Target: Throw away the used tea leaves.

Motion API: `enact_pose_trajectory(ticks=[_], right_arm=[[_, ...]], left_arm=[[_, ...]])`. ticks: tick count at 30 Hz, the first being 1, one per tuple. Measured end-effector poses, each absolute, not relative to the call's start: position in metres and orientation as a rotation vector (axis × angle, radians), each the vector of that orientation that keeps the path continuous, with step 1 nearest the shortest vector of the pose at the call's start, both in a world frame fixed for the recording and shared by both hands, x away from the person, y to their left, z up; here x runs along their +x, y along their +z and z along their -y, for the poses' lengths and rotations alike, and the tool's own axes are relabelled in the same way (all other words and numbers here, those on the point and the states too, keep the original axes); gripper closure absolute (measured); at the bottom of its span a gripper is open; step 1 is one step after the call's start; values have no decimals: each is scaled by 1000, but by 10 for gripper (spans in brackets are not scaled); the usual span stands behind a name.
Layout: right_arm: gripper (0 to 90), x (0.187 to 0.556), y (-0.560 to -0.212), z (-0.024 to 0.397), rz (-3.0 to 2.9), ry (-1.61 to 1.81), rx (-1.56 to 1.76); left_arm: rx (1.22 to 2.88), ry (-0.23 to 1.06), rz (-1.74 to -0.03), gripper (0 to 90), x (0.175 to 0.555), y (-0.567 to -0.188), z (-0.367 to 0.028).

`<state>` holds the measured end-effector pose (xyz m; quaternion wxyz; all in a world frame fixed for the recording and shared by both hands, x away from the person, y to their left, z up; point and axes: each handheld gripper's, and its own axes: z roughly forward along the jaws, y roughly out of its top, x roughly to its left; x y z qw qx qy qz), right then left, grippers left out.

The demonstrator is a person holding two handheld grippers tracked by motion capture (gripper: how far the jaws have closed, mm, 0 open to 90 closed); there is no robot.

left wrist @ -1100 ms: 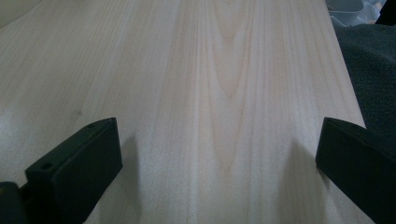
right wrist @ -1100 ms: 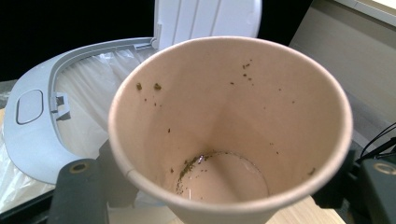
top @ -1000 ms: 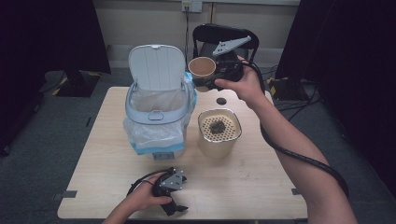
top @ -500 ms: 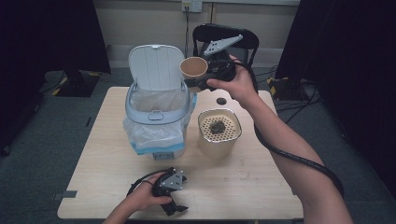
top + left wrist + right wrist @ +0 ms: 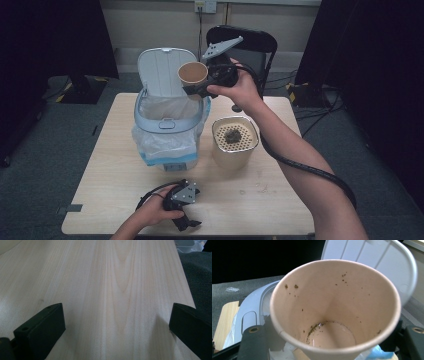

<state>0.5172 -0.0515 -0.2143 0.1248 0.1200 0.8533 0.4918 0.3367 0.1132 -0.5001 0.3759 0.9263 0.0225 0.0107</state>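
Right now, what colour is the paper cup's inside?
Pale pinkish-beige, flecked with dark specks, on the paper cup; clearest in the right gripper view.

text: none readable | labels: none | brands: none | numbers: none | signs: none

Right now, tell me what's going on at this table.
The right gripper holds a paper cup, dotted inside with dark specks, over the open bin. A perforated container with dark dregs stands beside the bin. The left gripper rests open on the table, holding nothing.
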Motion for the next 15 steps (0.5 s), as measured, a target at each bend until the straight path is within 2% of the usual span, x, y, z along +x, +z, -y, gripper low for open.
enact_pose_trajectory(ticks=[15], right_arm=[[269, 513, -221, 19, -2516, 1444, 297]], left_arm=[[2370, 25, -59, 0, 337, -500, -113]])
